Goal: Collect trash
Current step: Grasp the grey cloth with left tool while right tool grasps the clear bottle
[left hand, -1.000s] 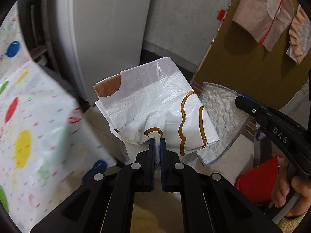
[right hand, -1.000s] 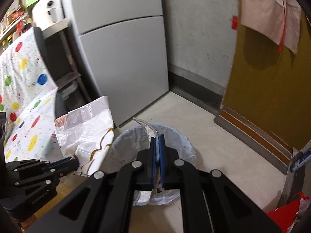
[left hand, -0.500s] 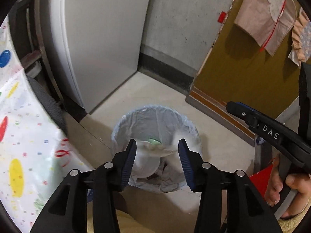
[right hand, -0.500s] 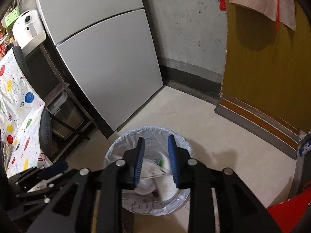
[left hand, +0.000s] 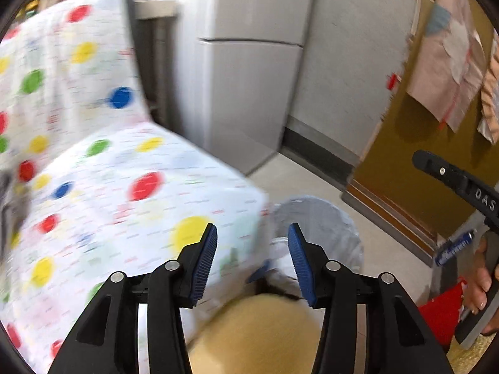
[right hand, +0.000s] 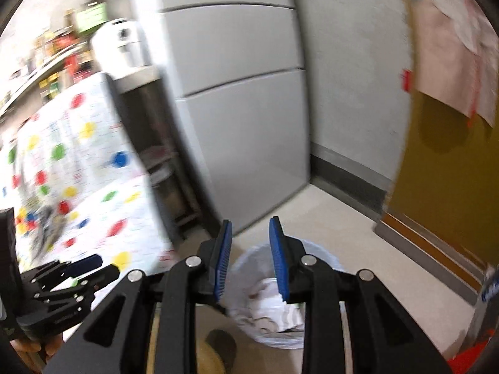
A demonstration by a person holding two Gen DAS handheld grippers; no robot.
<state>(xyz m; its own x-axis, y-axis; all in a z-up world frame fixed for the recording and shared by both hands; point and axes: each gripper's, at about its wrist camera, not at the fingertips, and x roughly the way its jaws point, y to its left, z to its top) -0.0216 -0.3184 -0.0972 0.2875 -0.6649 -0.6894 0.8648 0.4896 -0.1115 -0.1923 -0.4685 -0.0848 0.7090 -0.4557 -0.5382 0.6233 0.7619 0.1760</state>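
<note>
— White crumpled plastic and paper were seen lying in the trash bin, which stood on the floor beside the refrigerator. A second before, a white bag with brown print had been clamped in the left tongs and a pale scrap in the right tongs; half a second before, both pairs had been parted over the bin and the pieces had been dropped in.

— And how were the tongs found at this moment?

— Both were held apart, with nothing between the blue pads. The left pair had been swung away from the bin toward the surface covered by the spotted cloth; only part of the bin's lined rim was seen behind its right pad. The right pair had been lifted, with the bin low between its pads.

— What was to be made of that?

— That load was judged to be delivered. With heavy blur in both views, a turn back to the surface was inferred, presumably for more trash. A dark object was glimpsed on the cloth, too smeared to be named. Whether any trash was left there could not be told.
</note>
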